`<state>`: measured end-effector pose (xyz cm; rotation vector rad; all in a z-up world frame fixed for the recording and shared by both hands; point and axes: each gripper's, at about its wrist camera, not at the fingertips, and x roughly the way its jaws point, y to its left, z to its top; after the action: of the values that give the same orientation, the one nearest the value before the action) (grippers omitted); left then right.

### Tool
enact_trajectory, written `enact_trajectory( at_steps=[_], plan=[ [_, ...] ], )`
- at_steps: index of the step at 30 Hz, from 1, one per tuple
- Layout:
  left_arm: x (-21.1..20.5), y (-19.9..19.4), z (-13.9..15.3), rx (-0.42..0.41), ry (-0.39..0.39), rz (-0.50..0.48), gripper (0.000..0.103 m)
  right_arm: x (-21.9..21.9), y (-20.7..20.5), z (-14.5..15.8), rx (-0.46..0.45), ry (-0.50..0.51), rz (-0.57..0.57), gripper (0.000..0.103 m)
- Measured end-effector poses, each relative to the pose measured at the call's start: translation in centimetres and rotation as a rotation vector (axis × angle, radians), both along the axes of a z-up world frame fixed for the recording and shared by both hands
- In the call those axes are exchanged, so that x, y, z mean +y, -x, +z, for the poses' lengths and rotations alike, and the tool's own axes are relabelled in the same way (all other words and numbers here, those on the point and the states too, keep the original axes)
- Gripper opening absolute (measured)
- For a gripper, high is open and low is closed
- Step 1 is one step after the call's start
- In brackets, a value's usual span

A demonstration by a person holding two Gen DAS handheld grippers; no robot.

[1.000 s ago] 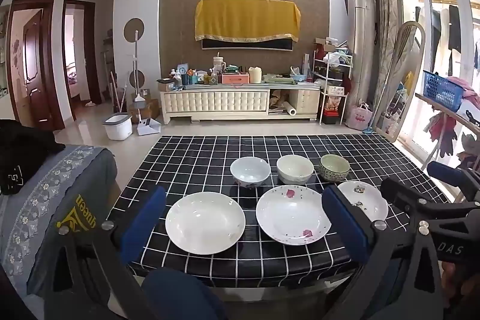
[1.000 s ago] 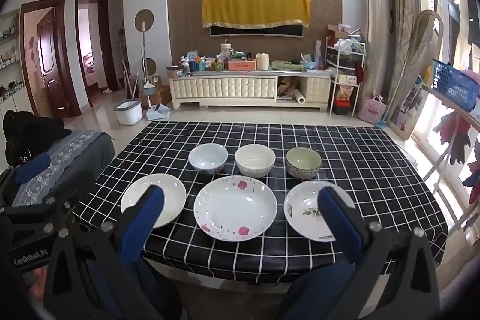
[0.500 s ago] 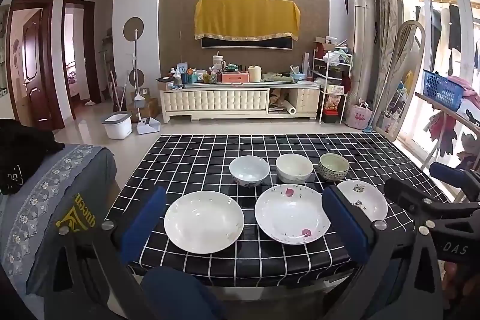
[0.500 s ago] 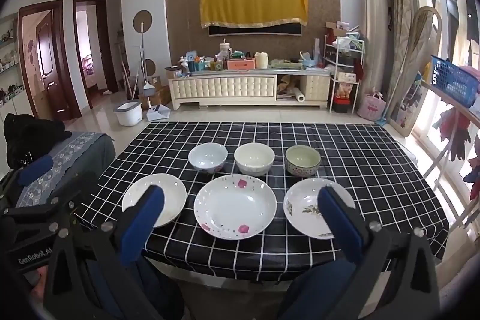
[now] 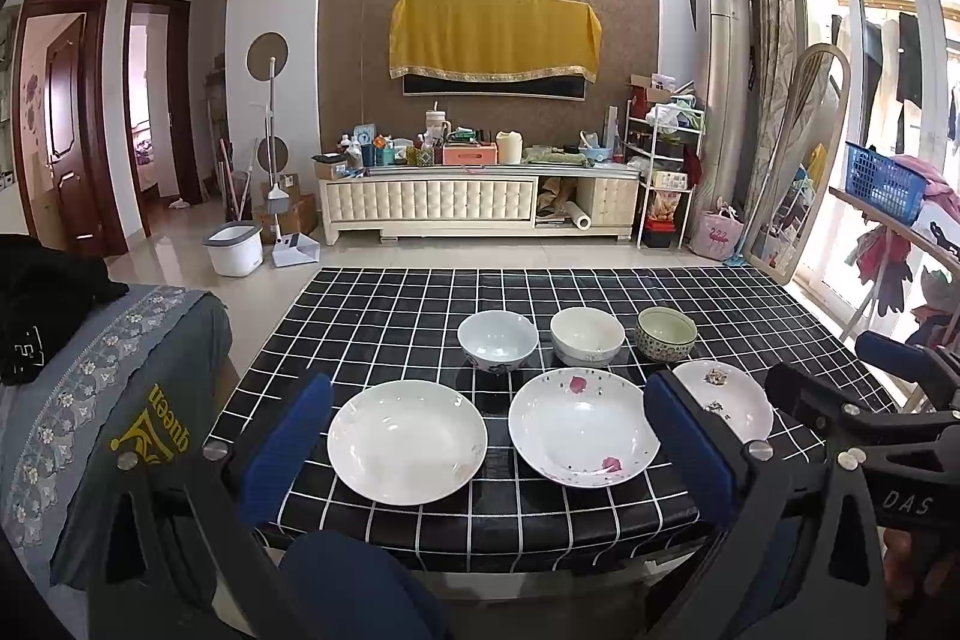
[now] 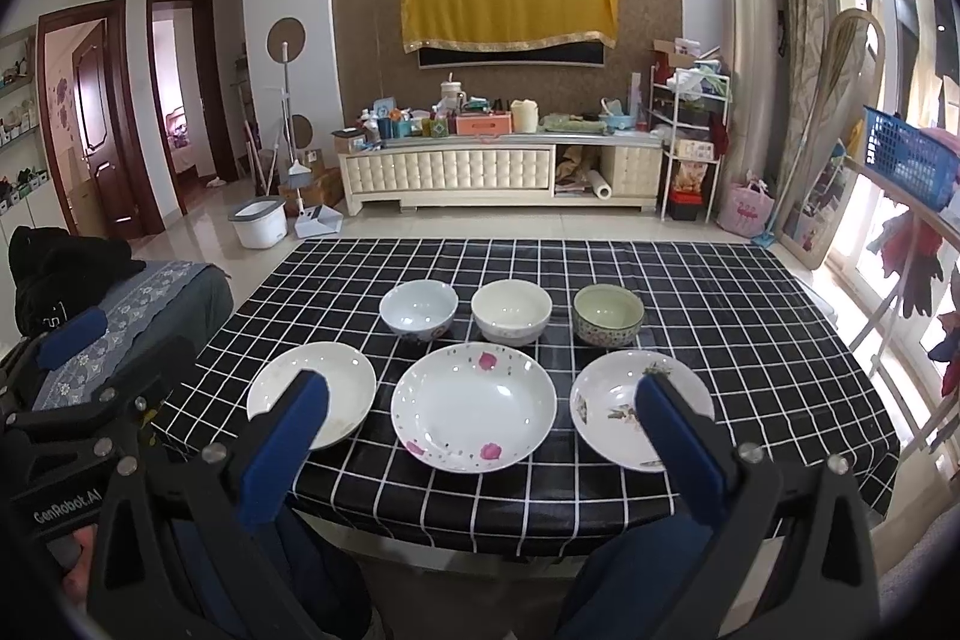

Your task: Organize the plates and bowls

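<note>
Three plates lie in a front row on the black checked table [image 6: 690,274]: a plain white plate [image 5: 407,441] [image 6: 324,388] at left, a pink-flowered plate [image 5: 583,427] [image 6: 474,406] in the middle, a leaf-patterned plate [image 5: 729,397] [image 6: 618,412] at right. Behind them stand a pale blue bowl [image 5: 497,340] [image 6: 418,309], a cream bowl [image 5: 587,336] [image 6: 510,310] and a green bowl [image 5: 666,334] [image 6: 608,315]. My left gripper [image 5: 487,445] is open and empty, held before the table's near edge. My right gripper [image 6: 480,439] is open and empty, likewise short of the plates.
A grey cloth-covered seat [image 5: 108,388] with a black garment stands left of the table. A drying rack with a blue basket [image 6: 909,157] is at the right. A cluttered TV cabinet [image 5: 480,202] stands far behind. The right gripper's body shows at the left wrist view's right edge [image 5: 870,418].
Both grippers have drifted slightly; the dishes sit a touch differently in view. Nothing on the table has moved, and both grippers stay open.
</note>
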<state>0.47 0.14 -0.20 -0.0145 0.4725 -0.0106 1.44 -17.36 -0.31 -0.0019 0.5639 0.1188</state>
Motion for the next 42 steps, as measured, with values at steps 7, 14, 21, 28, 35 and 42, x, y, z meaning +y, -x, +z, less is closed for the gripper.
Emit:
enact_trajectory(
  at_steps=[7, 14, 21, 28, 35, 42],
  plan=[
    [0.08, 0.06, -0.02, -0.001, -0.001, 0.003, 0.103, -0.11, -0.01, -0.33, 0.005, 0.001, -0.002, 0.103],
    [0.05, 0.11, 0.04, -0.002, -0.001, 0.003, 0.103, -0.21, 0.11, -0.43, 0.003, 0.001, 0.000, 0.103],
    [0.07, 0.24, 0.06, -0.002, -0.003, 0.005, 0.103, -0.15, 0.24, -0.50, 0.006, 0.005, 0.005, 0.103],
    [0.03, 0.27, -0.04, -0.002, -0.003, 0.005, 0.103, -0.05, 0.28, -0.49, 0.006, 0.012, 0.003, 0.103],
    [-0.05, 0.25, 0.00, 0.000, -0.005, 0.004, 0.103, 0.12, 0.28, -0.54, 0.011, 0.012, 0.001, 0.103],
    [-0.15, 0.34, 0.01, -0.001, -0.004, 0.003, 0.103, 0.13, 0.36, -0.35, 0.014, 0.001, 0.005, 0.103]
  ],
)
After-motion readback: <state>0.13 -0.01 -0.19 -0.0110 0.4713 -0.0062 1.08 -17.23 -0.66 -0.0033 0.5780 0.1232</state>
